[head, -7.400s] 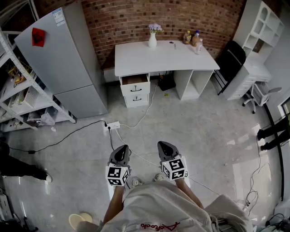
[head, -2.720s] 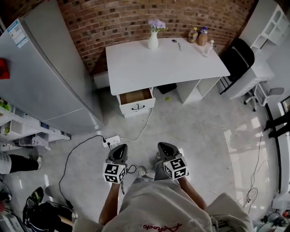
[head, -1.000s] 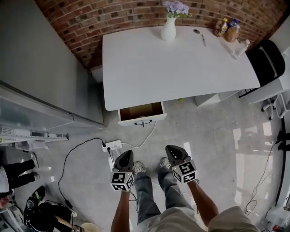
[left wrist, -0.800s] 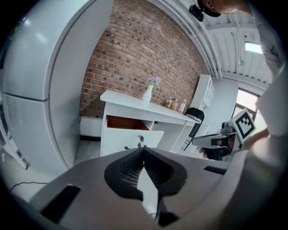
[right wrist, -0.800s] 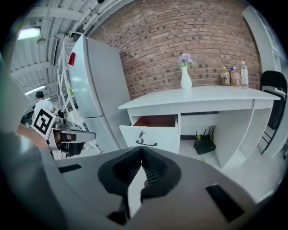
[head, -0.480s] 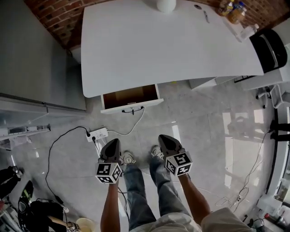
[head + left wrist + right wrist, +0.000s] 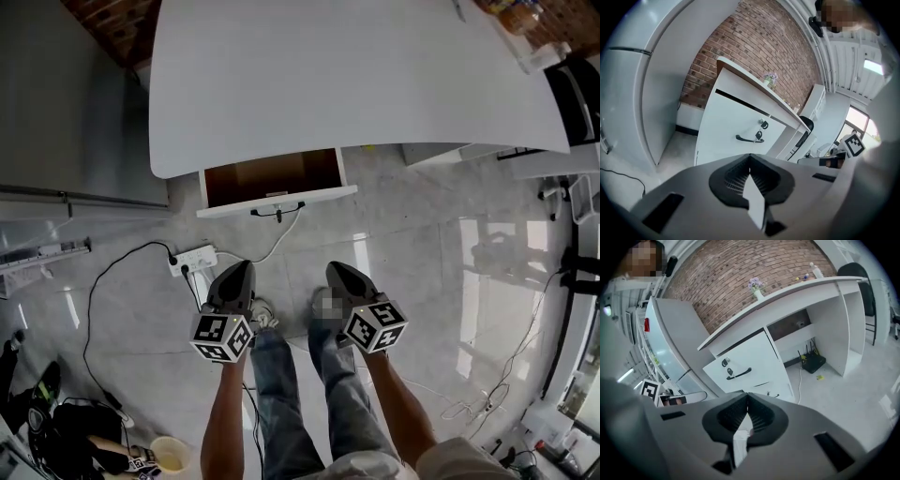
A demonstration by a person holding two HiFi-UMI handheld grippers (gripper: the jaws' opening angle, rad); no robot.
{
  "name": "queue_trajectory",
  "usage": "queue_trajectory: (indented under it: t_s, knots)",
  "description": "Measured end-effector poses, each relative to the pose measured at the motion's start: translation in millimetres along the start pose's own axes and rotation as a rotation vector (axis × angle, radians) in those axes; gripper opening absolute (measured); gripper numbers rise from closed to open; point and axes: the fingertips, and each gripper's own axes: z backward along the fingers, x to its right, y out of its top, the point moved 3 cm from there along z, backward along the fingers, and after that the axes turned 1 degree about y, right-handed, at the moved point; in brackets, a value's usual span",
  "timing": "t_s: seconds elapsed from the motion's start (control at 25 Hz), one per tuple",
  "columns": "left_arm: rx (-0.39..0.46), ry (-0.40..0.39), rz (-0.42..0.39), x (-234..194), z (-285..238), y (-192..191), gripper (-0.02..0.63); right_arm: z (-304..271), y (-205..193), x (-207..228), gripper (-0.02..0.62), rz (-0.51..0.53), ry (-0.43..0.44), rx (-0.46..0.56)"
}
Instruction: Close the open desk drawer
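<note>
Pointing forward and somewhat down. Left gripper [image 7: 750, 157]: jaws pressed tip to tip, nothing between them. Right gripper [image 7: 747, 395]: the same, jaws closed and empty. In the head view the two are held side by side, a little apart, each with its marker cube toward the person. The person's legs [image 7: 281, 394] and shoes show on the grey floor [image 7: 422, 272] below them.

Ahead of both grippers and well apart from them is the drawer [image 7: 272, 178]. It is the top one under the left end of the white desk [image 7: 356, 75], pulled out, with its brown inside showing from above. It has a white front panel with a black handle [image 7: 277, 210]; neither gripper touches it. Both gripper views show a lock just above that handle. The right gripper view shows a second drawer [image 7: 776, 392] beneath it, shut.

A white power strip [image 7: 192, 260] lies on the floor just left of the left gripper's tip, with black and white cables running from it. A grey fridge [image 7: 66, 103] stands left of the desk. Behind the desk is a brick wall [image 7: 740, 273], and a vase of flowers [image 7: 757, 287] sits on the desk top.
</note>
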Motion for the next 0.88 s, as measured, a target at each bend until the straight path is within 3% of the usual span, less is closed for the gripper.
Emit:
queue_trajectory:
  t_s: [0.16,0.32,0.44,0.48,0.56,0.64,0.72,0.88]
  knots:
    - [-0.026,-0.034,0.011,1.3,-15.7,-3.7,0.012,-16.0,-0.3,0.9,0.017,-0.090,0.032,0.014]
    - [0.003,-0.072,0.116,0.6,-21.5,1.5,0.014,-27.8,3.8,0.0,0.017,-0.234,0.079,0.057]
    - [0.037,-0.109,0.182,0.8,-33.4,10.8,0.014,-41.4,12.3,3.8,0.018,-0.403,0.156,0.099]
    - [0.049,-0.125,0.222,-0.4,-37.5,11.4,0.017,-46.0,14.4,3.4,0.018,-0.464,0.190,0.108]
    - [0.089,-0.151,0.351,-5.8,-45.3,12.3,0.097,-54.4,19.9,0.5,0.039,-0.565,0.256,0.118]
    - [0.145,-0.158,0.487,-12.9,-51.6,13.9,0.144,-62.3,23.2,-0.2,0.128,-0.641,0.315,0.128]
    - [0.187,-0.157,0.594,-19.2,-57.4,15.3,0.159,-70.3,26.6,3.1,0.171,-0.713,0.345,0.149]
    - [0.228,-0.142,0.734,-32.1,-66.8,15.8,0.196,-87.2,33.0,13.0,0.189,-0.822,0.358,0.179]
